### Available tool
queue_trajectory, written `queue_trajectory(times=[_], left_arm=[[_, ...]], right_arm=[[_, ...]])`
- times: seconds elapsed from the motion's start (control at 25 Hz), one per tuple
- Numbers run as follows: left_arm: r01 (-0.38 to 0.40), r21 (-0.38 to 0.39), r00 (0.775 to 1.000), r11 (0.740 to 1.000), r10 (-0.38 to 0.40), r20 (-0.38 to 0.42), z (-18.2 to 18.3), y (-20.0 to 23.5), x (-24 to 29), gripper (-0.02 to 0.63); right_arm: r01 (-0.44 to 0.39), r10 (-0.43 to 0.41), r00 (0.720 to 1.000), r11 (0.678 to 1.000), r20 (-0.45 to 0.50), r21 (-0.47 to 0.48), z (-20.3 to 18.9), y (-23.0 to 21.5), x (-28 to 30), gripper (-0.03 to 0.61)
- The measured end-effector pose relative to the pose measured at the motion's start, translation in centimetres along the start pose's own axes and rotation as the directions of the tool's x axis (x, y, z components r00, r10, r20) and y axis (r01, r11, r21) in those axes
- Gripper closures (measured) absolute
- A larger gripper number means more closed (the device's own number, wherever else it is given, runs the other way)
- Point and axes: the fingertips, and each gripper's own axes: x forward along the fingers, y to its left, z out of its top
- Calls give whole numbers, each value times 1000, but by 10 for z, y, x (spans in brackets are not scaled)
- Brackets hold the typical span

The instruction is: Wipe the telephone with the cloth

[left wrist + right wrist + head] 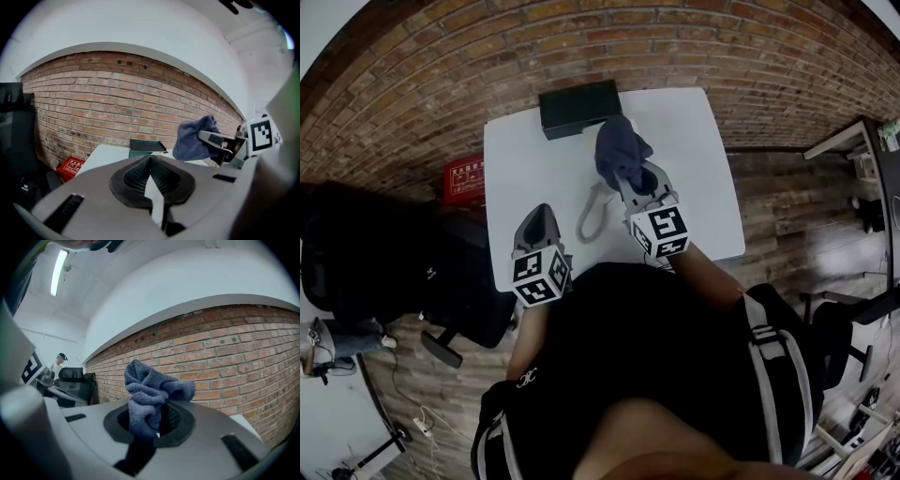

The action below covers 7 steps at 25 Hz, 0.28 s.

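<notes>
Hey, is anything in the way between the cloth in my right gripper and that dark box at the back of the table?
Nothing visible. The cloth, clamped in the right gripper, hangs close to the dark box, with only bare table between. The white cord lies nearer you, off that line.

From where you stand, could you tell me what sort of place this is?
Likely an office or workroom: a brick wall, a white table and a black office chair beside it.
</notes>
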Motion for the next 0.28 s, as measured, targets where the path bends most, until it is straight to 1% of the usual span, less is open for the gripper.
queue_trajectory(times=[0.28], left_arm=[[-6, -7, 1000, 1000, 6, -1, -3, 5, -5, 614]], right_arm=[[18, -18, 1000, 1000, 6, 1, -1, 0, -3, 544]])
